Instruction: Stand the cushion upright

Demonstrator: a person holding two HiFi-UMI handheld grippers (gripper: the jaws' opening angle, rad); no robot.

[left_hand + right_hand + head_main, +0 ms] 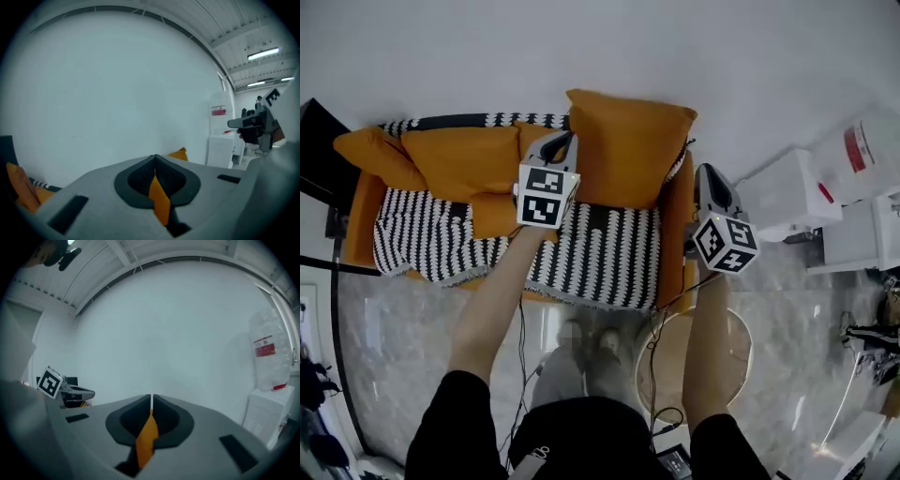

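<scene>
The large orange cushion (628,145) stands upright against the wall at the right end of the sofa. My left gripper (565,141) is at its left edge, and my right gripper (706,171) is at its right edge by the sofa arm. In the left gripper view the jaws (154,161) are shut with a fold of orange fabric (159,199) pinched between the pads, and a cushion corner (180,153) peeks over them. The right gripper (151,401) is likewise shut on a strip of orange fabric (146,437).
The sofa carries a black-and-white striped throw (600,253) and two more orange cushions (459,159) (370,150) at its left. White boxes (787,192) stand to the right of the sofa. A round wooden table (670,361) and cables lie near my feet. A plain white wall is behind.
</scene>
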